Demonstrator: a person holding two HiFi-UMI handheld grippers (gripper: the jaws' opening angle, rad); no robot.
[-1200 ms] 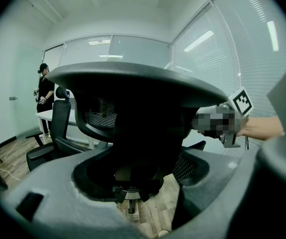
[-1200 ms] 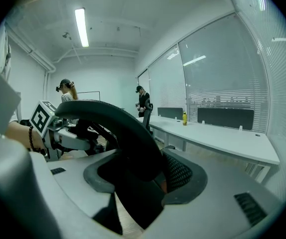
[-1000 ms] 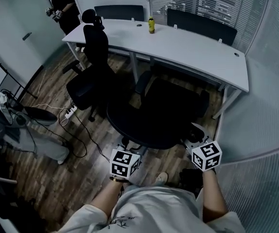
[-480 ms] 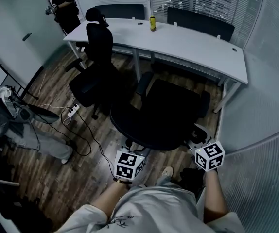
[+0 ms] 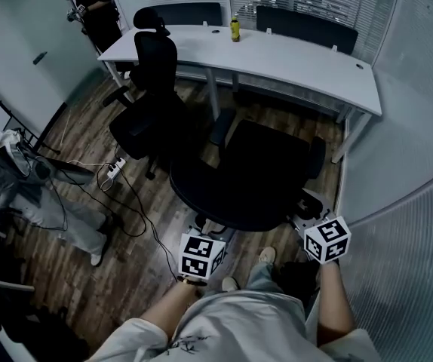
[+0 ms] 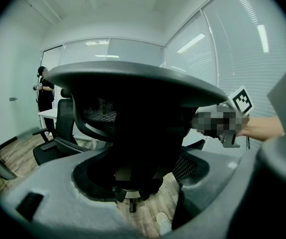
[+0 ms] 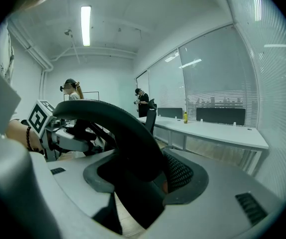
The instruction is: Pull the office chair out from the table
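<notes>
Wood-floored office | left tongs (image 5: 207, 231) and right tongs (image 5: 308, 207) pinch office chair (image 5: 258, 176) back rim, away from worktop (image 5: 292, 60) | likely heavy, stiff, free-rolling

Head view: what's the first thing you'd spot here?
The big black office chair fills the middle of the floor, its back towards the person. The left gripper and right gripper each clamp its back edge, one at either side. Beyond it runs a long white table with a small yellow bottle on top.
</notes>
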